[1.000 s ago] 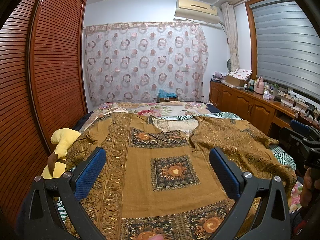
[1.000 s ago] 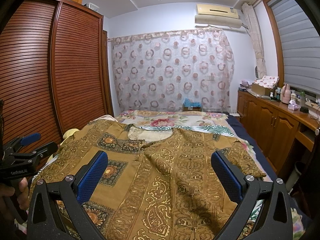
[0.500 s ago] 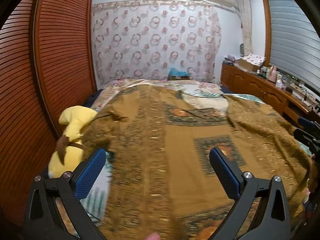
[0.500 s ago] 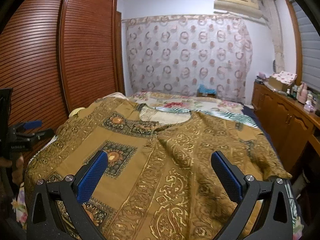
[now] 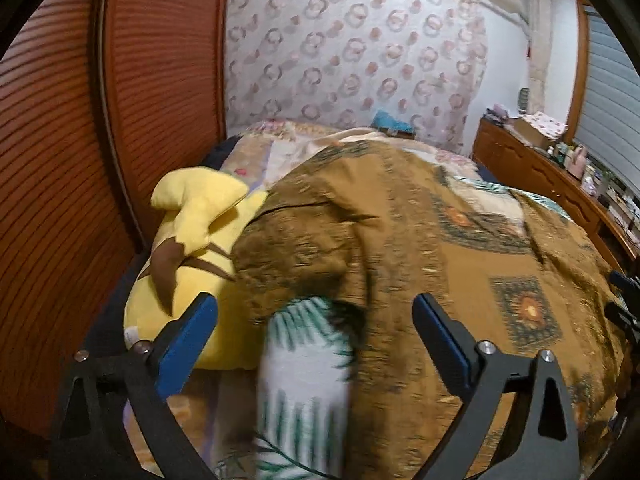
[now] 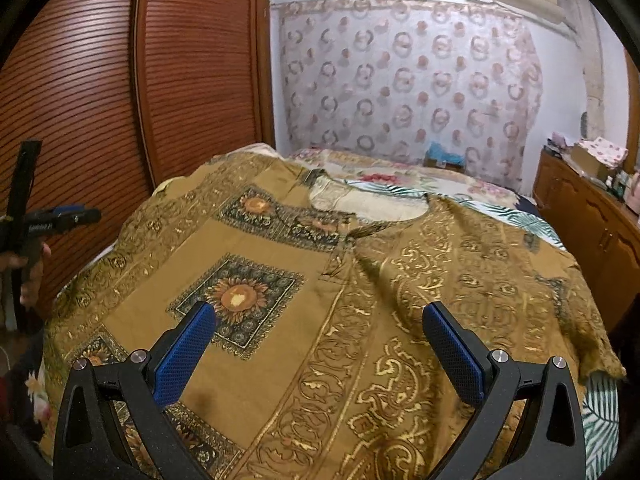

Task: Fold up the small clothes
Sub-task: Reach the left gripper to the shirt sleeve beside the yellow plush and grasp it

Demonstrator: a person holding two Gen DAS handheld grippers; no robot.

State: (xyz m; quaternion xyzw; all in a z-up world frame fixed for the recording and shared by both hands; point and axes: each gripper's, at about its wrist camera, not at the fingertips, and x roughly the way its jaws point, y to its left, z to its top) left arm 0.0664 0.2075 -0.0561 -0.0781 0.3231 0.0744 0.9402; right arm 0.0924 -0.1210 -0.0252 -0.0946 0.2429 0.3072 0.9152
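Note:
A brown and gold patterned shirt [image 6: 280,320] lies spread flat on the bed, neck opening toward the far wall; it also shows in the left wrist view [image 5: 440,264]. My left gripper [image 5: 316,316] is open and empty, low over the shirt's left sleeve [image 5: 296,240] at the bed's left edge. My right gripper [image 6: 320,320] is open and empty, above the shirt's lower middle. The left gripper also shows at the far left of the right wrist view [image 6: 60,218].
A yellow plush toy [image 5: 188,248] lies at the bed's left side against the wooden slatted wardrobe [image 5: 80,140]. The leaf-print bedsheet [image 5: 304,380] shows under the sleeve. A wooden cabinet [image 6: 592,216] with clutter runs along the right. A curtain [image 6: 400,80] hangs behind.
My left gripper has swung left and down toward the shirt's left sleeve and the plush toy. My right gripper has moved lower and closer over the shirt.

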